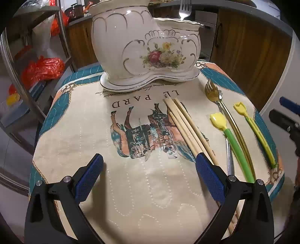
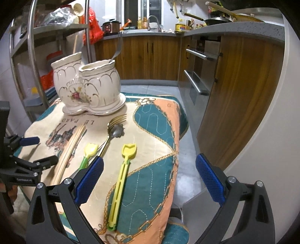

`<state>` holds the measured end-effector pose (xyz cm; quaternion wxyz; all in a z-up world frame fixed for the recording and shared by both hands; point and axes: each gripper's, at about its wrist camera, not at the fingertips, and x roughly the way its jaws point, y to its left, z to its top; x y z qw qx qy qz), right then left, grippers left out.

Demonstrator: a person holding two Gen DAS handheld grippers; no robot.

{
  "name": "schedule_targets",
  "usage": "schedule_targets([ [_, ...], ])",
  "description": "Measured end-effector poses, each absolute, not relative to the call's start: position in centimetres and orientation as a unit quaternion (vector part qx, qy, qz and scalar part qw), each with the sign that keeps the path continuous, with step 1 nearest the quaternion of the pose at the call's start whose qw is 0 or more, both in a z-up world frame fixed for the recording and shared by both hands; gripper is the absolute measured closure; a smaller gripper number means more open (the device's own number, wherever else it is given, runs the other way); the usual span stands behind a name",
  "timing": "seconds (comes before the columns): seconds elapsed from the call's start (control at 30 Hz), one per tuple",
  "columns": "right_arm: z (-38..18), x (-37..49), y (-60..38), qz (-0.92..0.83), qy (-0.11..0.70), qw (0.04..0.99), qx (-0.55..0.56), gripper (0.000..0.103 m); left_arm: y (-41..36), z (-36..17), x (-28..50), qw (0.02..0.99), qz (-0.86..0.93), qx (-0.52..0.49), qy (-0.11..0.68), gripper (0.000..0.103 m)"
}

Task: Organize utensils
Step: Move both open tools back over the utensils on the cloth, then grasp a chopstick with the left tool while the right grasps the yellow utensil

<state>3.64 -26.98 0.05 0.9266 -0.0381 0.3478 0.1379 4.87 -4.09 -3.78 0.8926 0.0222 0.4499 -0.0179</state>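
A white floral ceramic utensil holder (image 1: pixel 144 48) (image 2: pixel 88 88) with two cups stands at the far end of the cloth-covered table (image 1: pixel 84 131); a silver fork (image 1: pixel 184 9) stands in its smaller cup. On the cloth lie several wooden chopsticks (image 1: pixel 187 127) (image 2: pixel 69 148), a gold fork (image 1: pixel 211 92) (image 2: pixel 118 119), a silver spoon (image 2: pixel 117 130), a yellow-headed tool with a green handle (image 1: pixel 232 142) (image 2: pixel 88 153) and a yellow shovel-shaped tool (image 1: pixel 256 131) (image 2: pixel 121 176). My left gripper (image 1: pixel 150 174) hangs open above the bare cloth, left of the chopsticks. My right gripper (image 2: pixel 150 178) is open over the table's right edge, beside the shovel tool.
A metal shelf rack (image 1: pixel 37 75) with orange bags stands left of the table. Wooden kitchen cabinets (image 2: pixel 240 93) and an oven front (image 2: pixel 198 75) run along the right and back. Grey floor (image 2: pixel 187 169) lies right of the table.
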Motion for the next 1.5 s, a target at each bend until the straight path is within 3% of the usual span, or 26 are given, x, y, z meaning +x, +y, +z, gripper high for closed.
schedule_targets([
  [0.43, -0.6, 3.5, -26.7, 0.151, 0.355, 0.922, -0.038, 0.005, -4.7, -4.0, 5.2, 0.891, -0.01, 0.023, 0.453, 0.006],
  [0.6, -0.7, 3.2, -26.5, 0.168, 0.359, 0.917, -0.04, 0.008, -4.9, -3.7, 5.1, 0.89, -0.042, 0.024, 0.453, 0.03],
  [0.7, -1.1, 3.3, -26.1, 0.179, 0.374, 0.909, -0.045, 0.028, -5.6, -3.5, 5.0, 0.886, -0.064, 0.025, 0.458, 0.048],
  [0.93, -2.4, 3.7, -25.2, 0.194, 0.41, 0.89, -0.045, 0.064, -6.9, -3.6, 4.6, 0.882, -0.08, 0.049, 0.462, 0.05],
  [1.03, -2.7, 3.7, -24.8, 0.202, 0.417, 0.885, -0.047, 0.076, -6.6, -3.5, 4.8, 0.883, -0.089, 0.054, 0.458, 0.071],
  [1.07, -2.8, 3.7, -24.6, 0.204, 0.418, 0.884, -0.05, 0.08, -6.4, -3.4, 5.1, 0.881, -0.097, 0.053, 0.461, 0.083],
  [1.27, -2.8, 3.9, -24.0, 0.209, 0.418, 0.882, -0.058, 0.092, -5.3, -3.3, 6.6, 0.87, -0.124, 0.058, 0.474, 0.098],
  [1.5, -2.6, 4.5, -23.9, 0.211, 0.432, 0.874, -0.075, 0.092, -4.4, -3.1, 6.6, 0.851, -0.146, 0.121, 0.489, 0.098],
])
